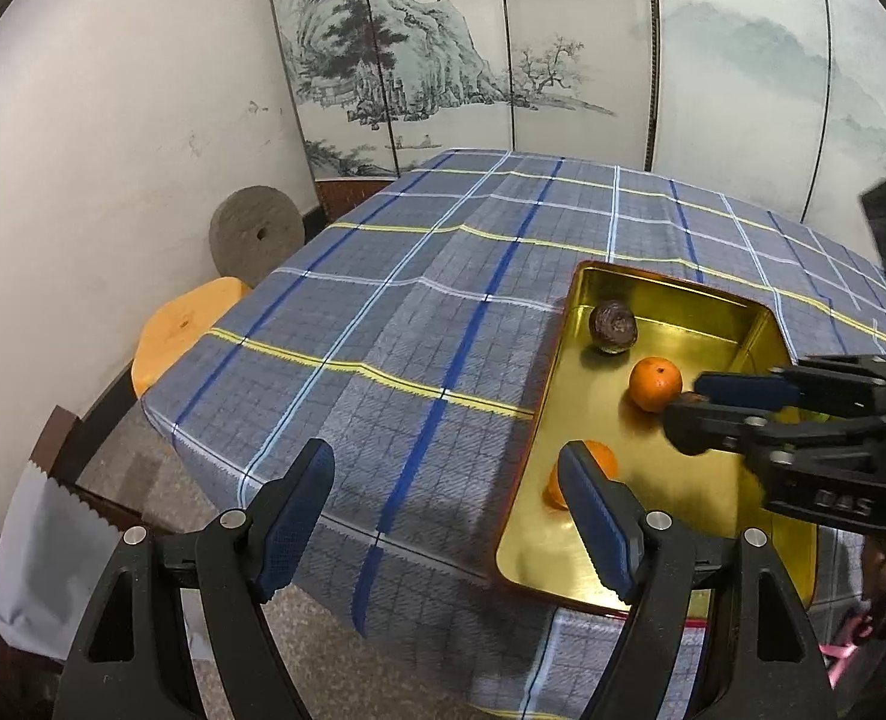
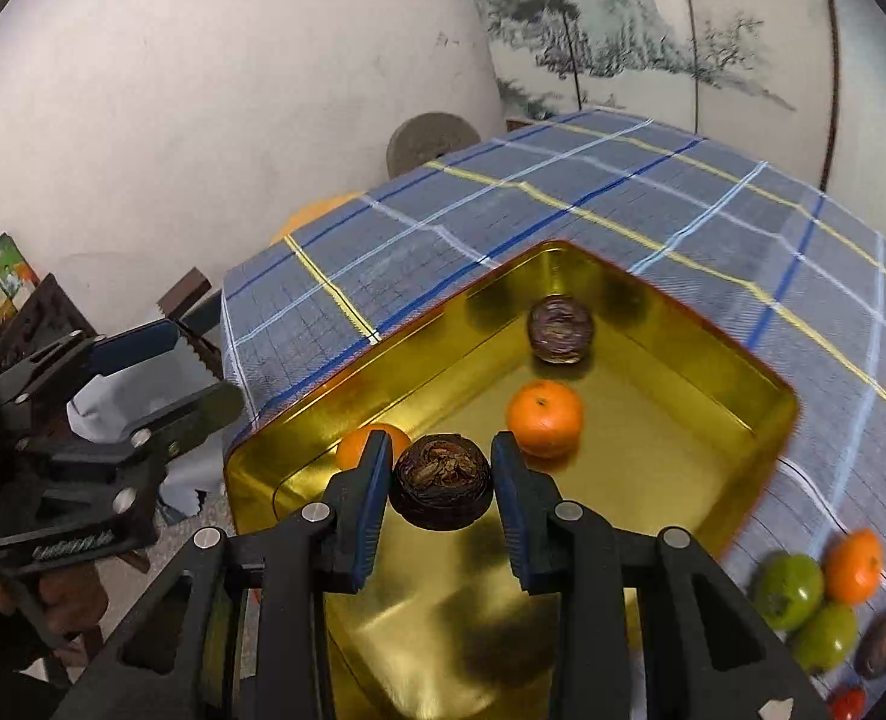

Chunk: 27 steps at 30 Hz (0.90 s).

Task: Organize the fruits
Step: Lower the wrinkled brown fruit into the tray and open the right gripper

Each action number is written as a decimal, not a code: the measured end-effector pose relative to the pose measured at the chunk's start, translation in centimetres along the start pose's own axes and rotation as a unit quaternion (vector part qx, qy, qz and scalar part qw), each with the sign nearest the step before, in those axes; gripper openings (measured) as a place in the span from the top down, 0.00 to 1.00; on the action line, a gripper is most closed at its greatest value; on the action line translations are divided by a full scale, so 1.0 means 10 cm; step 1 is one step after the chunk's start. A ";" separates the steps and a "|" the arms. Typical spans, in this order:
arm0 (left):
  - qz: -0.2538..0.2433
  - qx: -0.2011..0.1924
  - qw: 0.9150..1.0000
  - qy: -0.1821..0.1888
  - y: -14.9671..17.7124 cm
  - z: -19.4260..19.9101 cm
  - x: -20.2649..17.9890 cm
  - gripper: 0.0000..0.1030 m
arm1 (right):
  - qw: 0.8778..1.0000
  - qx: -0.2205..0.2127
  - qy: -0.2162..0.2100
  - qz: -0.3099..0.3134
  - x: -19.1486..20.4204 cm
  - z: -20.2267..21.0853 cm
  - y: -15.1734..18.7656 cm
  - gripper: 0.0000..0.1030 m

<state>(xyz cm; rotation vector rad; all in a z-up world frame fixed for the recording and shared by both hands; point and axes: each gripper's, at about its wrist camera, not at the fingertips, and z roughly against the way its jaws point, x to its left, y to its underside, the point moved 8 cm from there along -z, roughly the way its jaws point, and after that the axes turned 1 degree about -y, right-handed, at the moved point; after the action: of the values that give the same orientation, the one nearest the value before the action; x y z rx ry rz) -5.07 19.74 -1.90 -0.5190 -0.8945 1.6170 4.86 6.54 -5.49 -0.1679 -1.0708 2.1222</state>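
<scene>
My right gripper [image 2: 441, 483] is shut on a dark brown wrinkled fruit [image 2: 441, 489] and holds it above the gold tin tray [image 2: 760, 402]. In the tray lie another dark fruit [image 2: 561, 329], an orange [image 2: 543, 418] and a second orange [image 2: 356, 444] partly behind my left finger. In the left wrist view the right gripper [image 1: 691, 399] reaches in from the right over the tray [image 1: 538, 450], beside the orange [image 1: 655, 384]. My left gripper [image 1: 443, 516] stands open at the tray's near left corner, nothing between its fingers; one finger covers part of an orange [image 1: 598, 456].
On the plaid tablecloth [image 2: 622, 204] right of the tray lie two green fruits [image 2: 787, 591], an orange [image 2: 853, 564], a dark fruit [image 2: 883, 642] and a red one [image 2: 847, 702]. A wooden stool [image 1: 173, 330] and a stone disc [image 1: 257, 234] stand past the table's left edge.
</scene>
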 end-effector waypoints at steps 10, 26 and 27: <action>-0.003 0.004 1.000 0.000 0.05 -0.06 0.06 0.25 | 0.999 0.039 0.019 0.001 0.01 -0.41 -0.13 0.69; -0.001 0.009 1.000 0.000 0.10 -0.07 0.09 0.25 | 1.000 0.009 0.030 -0.005 0.02 -0.37 -0.25 0.60; -0.001 0.008 1.000 0.000 0.10 -0.07 0.09 0.25 | 1.000 0.003 0.027 -0.008 0.01 -0.35 -0.25 0.59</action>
<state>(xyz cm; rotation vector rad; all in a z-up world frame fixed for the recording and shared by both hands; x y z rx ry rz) -5.45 20.77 -2.99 -0.5060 -0.8803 1.6209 7.64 9.77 -5.86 -0.2120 -1.0301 2.0946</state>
